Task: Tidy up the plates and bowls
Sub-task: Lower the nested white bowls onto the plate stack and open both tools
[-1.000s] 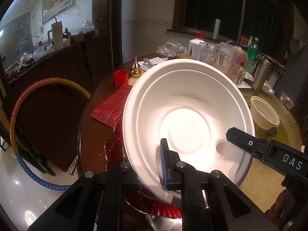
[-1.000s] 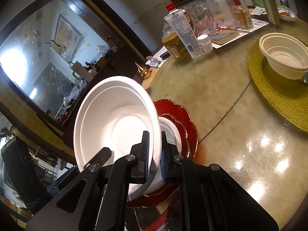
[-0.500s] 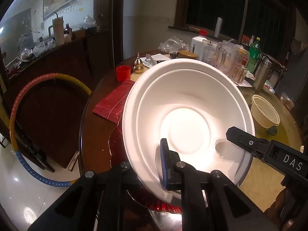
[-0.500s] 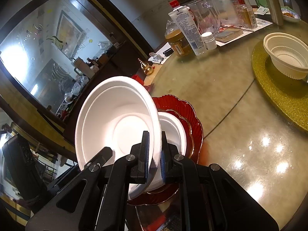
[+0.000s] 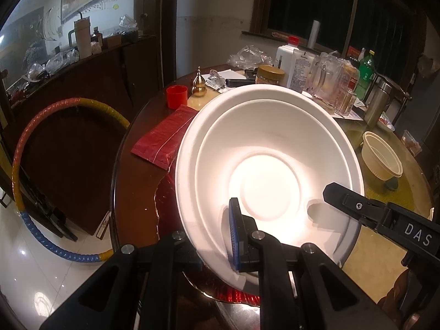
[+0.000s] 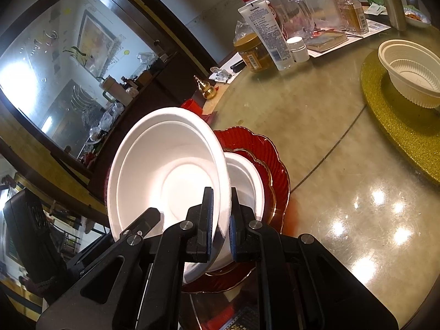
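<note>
Both grippers, left (image 5: 217, 236) and right (image 6: 220, 220), pinch the bowl's (image 6: 170, 170) rim, tilted at lower centre. Lift level — clear the red plates (image 6: 275, 165) beneath — and keep the grips matched.

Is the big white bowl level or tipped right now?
Tipped. The white bowl stands steeply on edge above the red plates, its inside facing both cameras, rim pinched by the right gripper and left gripper.

Light: dim warm room, dark windows (image 5: 316, 5).
Glare: white bowl (image 5: 264, 181) blown out at its centre; bright spots on the glossy table (image 6: 357, 220).
Shadows: gripper shadows inside the bowl.
Distortion: strong fisheye bending, black corners.
Focus: mostly sharp; far clutter soft.
</note>
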Motion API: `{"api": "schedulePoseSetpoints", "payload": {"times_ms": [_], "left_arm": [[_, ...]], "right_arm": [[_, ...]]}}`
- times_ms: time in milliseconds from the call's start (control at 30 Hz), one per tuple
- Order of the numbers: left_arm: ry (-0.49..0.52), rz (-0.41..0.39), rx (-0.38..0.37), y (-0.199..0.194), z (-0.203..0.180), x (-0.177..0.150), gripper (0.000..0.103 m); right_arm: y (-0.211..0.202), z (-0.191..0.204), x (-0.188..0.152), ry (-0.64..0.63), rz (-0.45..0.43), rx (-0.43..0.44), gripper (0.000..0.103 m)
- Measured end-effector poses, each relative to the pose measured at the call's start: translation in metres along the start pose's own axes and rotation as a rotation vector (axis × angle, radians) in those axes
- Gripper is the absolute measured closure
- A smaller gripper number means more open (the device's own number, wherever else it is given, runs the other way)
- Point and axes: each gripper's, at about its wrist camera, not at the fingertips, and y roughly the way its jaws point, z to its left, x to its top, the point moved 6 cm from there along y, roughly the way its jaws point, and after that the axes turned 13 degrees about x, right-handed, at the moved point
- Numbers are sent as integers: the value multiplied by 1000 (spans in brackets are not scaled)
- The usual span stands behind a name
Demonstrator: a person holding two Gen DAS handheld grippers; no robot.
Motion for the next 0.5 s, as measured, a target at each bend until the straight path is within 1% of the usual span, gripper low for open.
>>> {"api": "schedulePoseSetpoints", "payload": {"times_ms": [500], "left_arm": [[8, 33, -11, 9, -1, -2, 90]], "right_arm": [[3, -4, -2, 10, 22, -29, 93]]}}
